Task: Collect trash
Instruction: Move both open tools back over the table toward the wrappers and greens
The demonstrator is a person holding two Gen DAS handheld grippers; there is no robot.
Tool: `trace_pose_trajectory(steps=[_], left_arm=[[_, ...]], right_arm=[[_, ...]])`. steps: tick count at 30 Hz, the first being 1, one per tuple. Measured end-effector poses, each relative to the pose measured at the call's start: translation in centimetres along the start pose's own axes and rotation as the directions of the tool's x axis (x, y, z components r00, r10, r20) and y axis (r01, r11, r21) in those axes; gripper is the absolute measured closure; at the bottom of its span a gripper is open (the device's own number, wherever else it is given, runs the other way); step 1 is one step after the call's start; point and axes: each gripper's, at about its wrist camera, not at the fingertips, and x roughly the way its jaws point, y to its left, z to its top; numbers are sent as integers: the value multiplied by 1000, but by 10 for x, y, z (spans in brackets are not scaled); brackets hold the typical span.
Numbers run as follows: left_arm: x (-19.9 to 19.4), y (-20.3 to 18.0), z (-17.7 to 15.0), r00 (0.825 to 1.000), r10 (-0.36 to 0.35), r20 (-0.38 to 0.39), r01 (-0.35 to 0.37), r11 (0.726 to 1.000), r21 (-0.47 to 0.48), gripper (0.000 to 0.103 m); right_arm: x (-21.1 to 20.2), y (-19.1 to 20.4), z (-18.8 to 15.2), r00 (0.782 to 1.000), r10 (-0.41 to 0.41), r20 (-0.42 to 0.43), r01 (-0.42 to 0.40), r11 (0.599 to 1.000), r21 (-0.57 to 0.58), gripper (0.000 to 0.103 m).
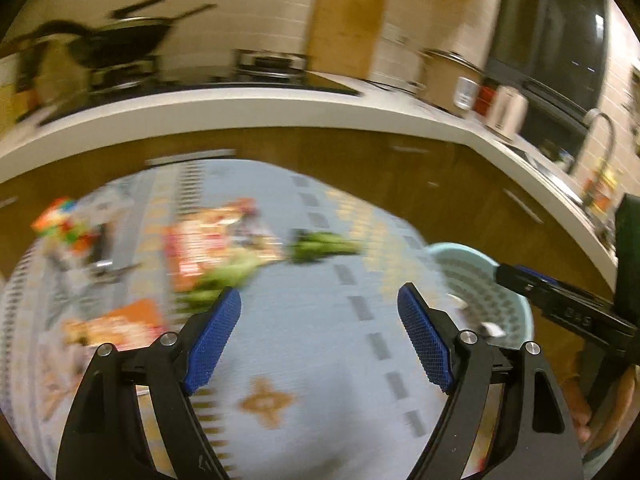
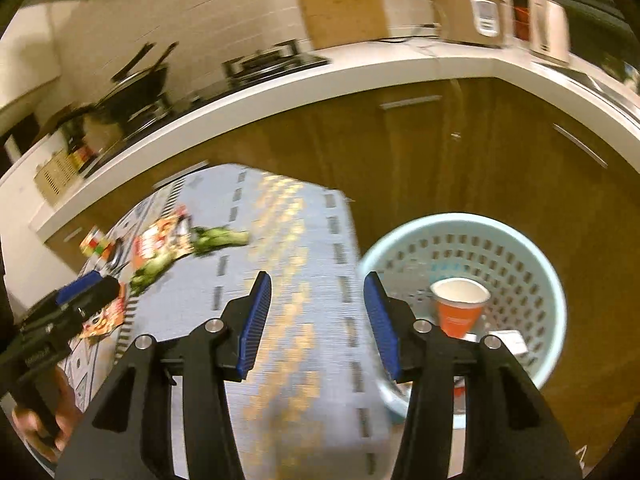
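Note:
My left gripper (image 1: 319, 334) is open and empty above a light blue patterned rug (image 1: 304, 360). My right gripper (image 2: 317, 322) is open and empty over the rug's right edge (image 2: 344, 248). A pale blue perforated basket (image 2: 532, 264) stands on the floor right of the rug; it shows in the left wrist view too (image 1: 480, 276). An orange paper cup (image 2: 458, 306) sits in it with some white scraps. Trash lies on the rug's far left: green leafy pieces (image 1: 324, 245), red-orange wrappers (image 1: 200, 248) and a colourful box (image 1: 60, 220). All is blurred.
A white kitchen counter (image 1: 280, 104) with brown cabinets (image 2: 440, 152) curves around the far side. On it are a stove with pans (image 1: 120, 44), a rice cooker (image 2: 468, 8) and a sink tap (image 1: 600, 128). Brown floor (image 2: 592, 240) surrounds the basket.

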Motion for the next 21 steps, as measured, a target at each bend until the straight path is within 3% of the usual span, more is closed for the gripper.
trace_pose_trajectory(steps=[3,7,14,21], left_arm=[[-19,34,-5,996,90,15,-90,996,-29,24],[-32,76,-15,971,237,-23,-237,971,-37,24],[-28,129,-44,964,236,-120,-252,958,-135,24],[-7,154,-56,971,171,-165,-206,952,-226,24]], right_arm=[[7,21,1,1000,24,-9,-25,999,-41,58],[18,49,1,998,57,-29,-59,995,-82,58],[44,83,-3,993,89,-82,-99,986,-133,58],[59,100,-6,991,81,-111,-99,980,-171,58]])
